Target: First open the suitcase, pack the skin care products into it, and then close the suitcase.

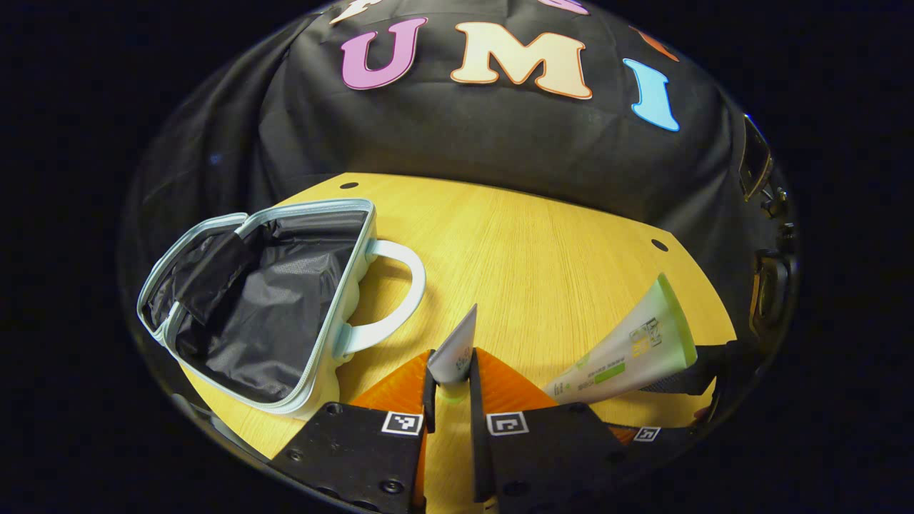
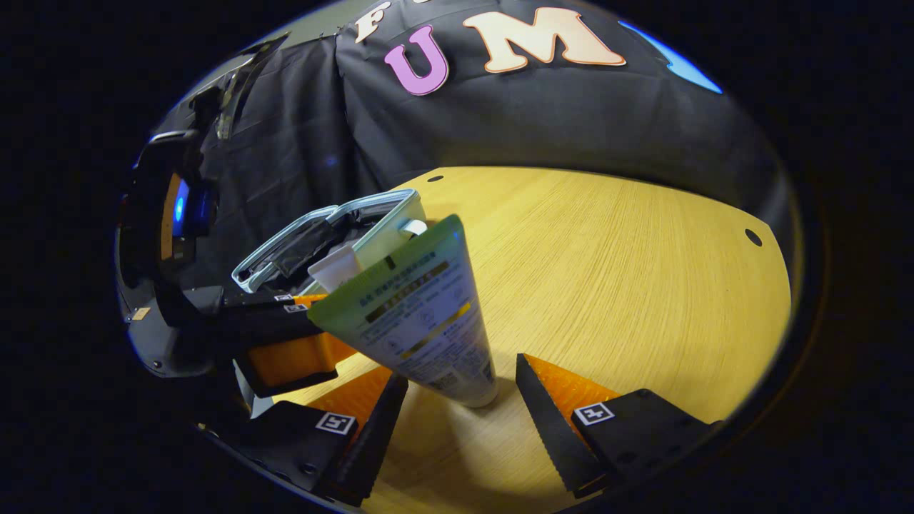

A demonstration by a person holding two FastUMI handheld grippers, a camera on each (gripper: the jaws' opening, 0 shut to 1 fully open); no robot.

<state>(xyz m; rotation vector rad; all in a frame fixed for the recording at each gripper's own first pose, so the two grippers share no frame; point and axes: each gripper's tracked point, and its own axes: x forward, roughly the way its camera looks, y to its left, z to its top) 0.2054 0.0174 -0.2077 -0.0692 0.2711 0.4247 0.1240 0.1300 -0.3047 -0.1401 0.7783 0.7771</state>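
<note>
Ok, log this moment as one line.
pale blue suitcase: open on wooden table | left gripper: shut on small white tube | right gripper: open around green-ended white tube

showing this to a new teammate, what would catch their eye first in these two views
First, the open suitcase lying on the left of the wooden table, dark lining exposed and white handle facing the middle. Next, the small white tube clamped in the left gripper, low in the left gripper view. In the right gripper view, the green-edged tube stands between the spread fingers of the right gripper; whether they touch it is unclear.
</note>
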